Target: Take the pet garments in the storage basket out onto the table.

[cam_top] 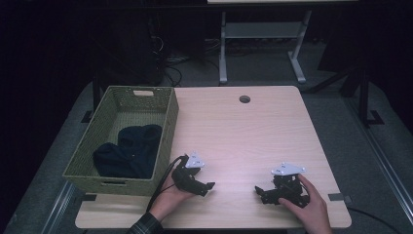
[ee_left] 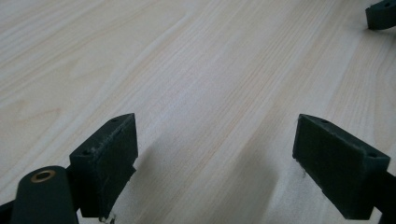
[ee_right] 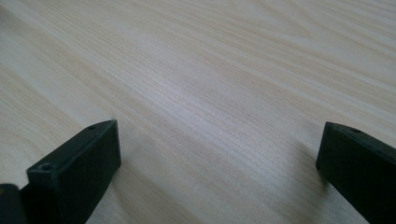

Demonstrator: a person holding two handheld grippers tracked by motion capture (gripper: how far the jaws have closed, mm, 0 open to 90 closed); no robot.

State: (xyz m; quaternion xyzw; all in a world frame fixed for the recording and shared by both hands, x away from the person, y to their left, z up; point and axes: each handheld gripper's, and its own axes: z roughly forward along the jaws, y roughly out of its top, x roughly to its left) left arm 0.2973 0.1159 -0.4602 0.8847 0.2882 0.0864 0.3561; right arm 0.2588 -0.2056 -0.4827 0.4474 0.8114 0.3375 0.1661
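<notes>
My left gripper [cam_top: 208, 188] rests low on the light wooden table [cam_top: 243, 131] near its front edge, held in a hand, just right of the woven basket [cam_top: 168, 122]. Its jaws stand wide apart over bare wood in the left gripper view [ee_left: 215, 154], with nothing between them. My right gripper [cam_top: 259, 191] lies near the front right of the table, pointing left toward the other one. In the right gripper view its jaws [ee_right: 219, 163] are also spread wide over bare wood. A tip of the right gripper [ee_left: 382, 14] shows at the top right of the left gripper view.
The green woven basket holds dark blue folded cloth [cam_top: 129, 151] and stands at the table's left side. A round cable hole [cam_top: 244, 99] sits near the far edge. A white desk frame [cam_top: 263, 44] stands on the floor beyond the table.
</notes>
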